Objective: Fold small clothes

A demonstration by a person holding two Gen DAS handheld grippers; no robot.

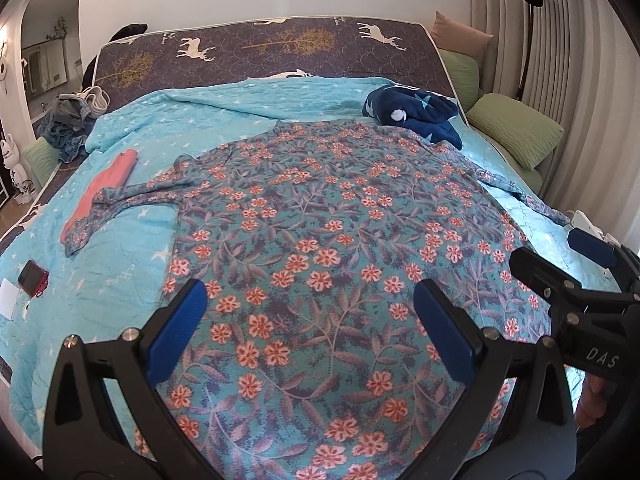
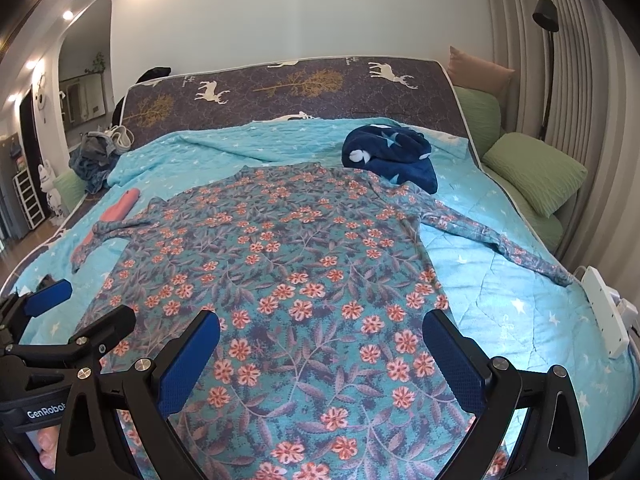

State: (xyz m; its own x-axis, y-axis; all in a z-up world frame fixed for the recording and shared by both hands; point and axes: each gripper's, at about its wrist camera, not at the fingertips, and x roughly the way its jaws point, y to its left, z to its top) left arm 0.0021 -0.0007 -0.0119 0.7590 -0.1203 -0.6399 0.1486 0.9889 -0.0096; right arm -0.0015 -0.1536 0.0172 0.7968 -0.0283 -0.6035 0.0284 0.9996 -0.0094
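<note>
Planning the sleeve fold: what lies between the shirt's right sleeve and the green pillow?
Only bare blue quilt between sleeve and green pillow, in the right wrist view.

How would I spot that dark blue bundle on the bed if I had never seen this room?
Start at the bed's turquoise star-print quilt, where a large floral shirt lies spread flat. Follow the shirt to its far end, near the deer-print mattress standing against the wall. By the shirt's right shoulder sits the bundle: crumpled navy fleece with pale stars and a white pompom, the only dark, heaped item on the quilt.

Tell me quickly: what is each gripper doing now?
Left gripper: jaws open, holding nothing, above the floral shirt.
Right gripper: jaws open, holding nothing, above the same shirt.
</note>
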